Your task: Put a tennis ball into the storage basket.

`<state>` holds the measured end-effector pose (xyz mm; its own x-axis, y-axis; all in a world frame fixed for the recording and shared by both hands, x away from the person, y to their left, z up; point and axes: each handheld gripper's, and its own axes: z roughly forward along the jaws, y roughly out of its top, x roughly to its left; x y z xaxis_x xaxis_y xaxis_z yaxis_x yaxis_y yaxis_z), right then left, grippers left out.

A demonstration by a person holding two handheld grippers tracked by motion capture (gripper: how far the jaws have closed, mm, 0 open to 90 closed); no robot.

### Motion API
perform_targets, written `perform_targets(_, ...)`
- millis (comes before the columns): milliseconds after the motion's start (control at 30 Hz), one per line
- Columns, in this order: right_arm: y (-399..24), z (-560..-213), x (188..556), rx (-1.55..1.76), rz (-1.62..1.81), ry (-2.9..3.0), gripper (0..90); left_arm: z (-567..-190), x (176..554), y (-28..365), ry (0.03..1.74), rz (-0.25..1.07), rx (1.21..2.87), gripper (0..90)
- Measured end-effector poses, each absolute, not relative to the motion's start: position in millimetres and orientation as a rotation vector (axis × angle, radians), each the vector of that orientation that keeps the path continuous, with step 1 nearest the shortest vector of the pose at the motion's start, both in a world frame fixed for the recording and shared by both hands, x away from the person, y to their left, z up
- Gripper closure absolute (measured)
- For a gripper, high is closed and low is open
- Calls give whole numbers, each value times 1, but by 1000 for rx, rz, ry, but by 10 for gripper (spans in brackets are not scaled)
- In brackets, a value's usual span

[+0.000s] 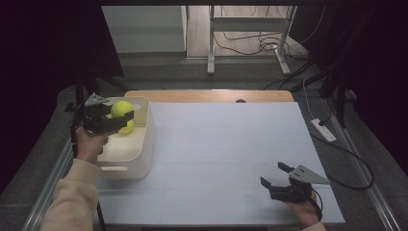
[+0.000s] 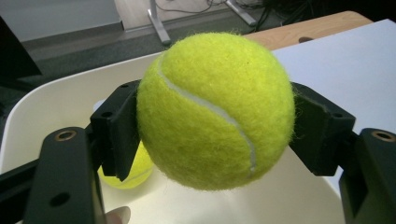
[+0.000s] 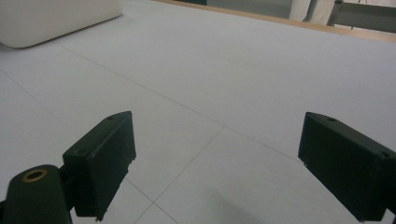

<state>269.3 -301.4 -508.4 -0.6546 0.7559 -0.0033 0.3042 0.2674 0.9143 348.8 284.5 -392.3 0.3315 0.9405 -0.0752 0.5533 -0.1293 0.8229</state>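
From the high view, the left gripper (image 1: 114,117) holds a tennis ball (image 1: 121,108) over the white bin (image 1: 144,139), while the right gripper (image 1: 278,177) rests on the desk (image 1: 216,144). In the left gripper view, the fingers (image 2: 116,135) press both sides of the ball; a second ball (image 2: 133,170) lies below them. In the right gripper view, the fingers (image 3: 100,158) stand wide apart, nothing between them.
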Motion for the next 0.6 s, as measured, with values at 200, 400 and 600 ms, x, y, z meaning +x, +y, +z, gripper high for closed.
perform_targets(200,-302,-508,269,959,1365,2100,113,-397,352,289,1363,600,1831,269)
perform_targets(400,-301,-509,269,959,1364,2101,113,-400,355,293,1394,591,1859,269)
perform_targets(600,-301,-509,269,960,1362,2100,114,-405,360,297,1435,568,1893,268)
